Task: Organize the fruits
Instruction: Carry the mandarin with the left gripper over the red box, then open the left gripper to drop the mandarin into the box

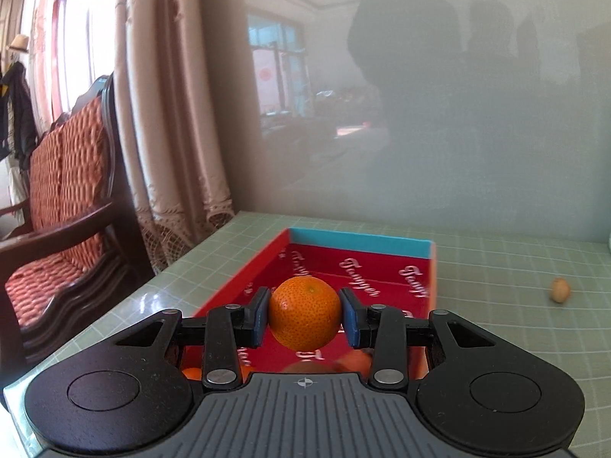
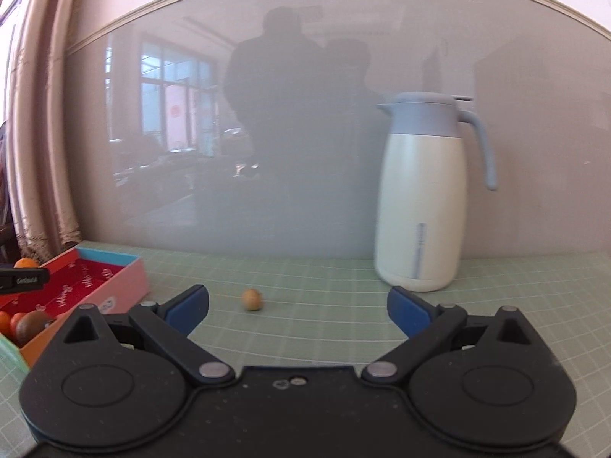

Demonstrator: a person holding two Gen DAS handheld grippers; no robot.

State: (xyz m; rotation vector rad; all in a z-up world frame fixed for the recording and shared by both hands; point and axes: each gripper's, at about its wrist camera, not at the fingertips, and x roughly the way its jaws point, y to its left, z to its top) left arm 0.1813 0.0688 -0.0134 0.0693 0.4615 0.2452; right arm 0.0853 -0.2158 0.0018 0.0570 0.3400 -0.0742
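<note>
In the left wrist view my left gripper (image 1: 304,317) is shut on an orange mandarin (image 1: 304,311), held above a red box (image 1: 382,271) with a blue far wall. More orange fruit (image 1: 353,360) lies in the box's near end, partly hidden by the gripper. A small tan fruit (image 1: 560,289) lies alone on the green mat to the right. In the right wrist view my right gripper (image 2: 298,307) stands open and empty over the mat, with the small tan fruit (image 2: 252,299) just beyond its fingertips. The box (image 2: 126,282) with its fruits (image 2: 23,324) sits at the left edge.
A cream thermos jug (image 2: 420,206) with a blue lid stands at the back right against the glossy wall panel. The table edge runs along the left, beside a wooden bench (image 1: 65,206) with red cushions and a curtain (image 1: 168,114). The green grid mat (image 2: 343,305) covers the table.
</note>
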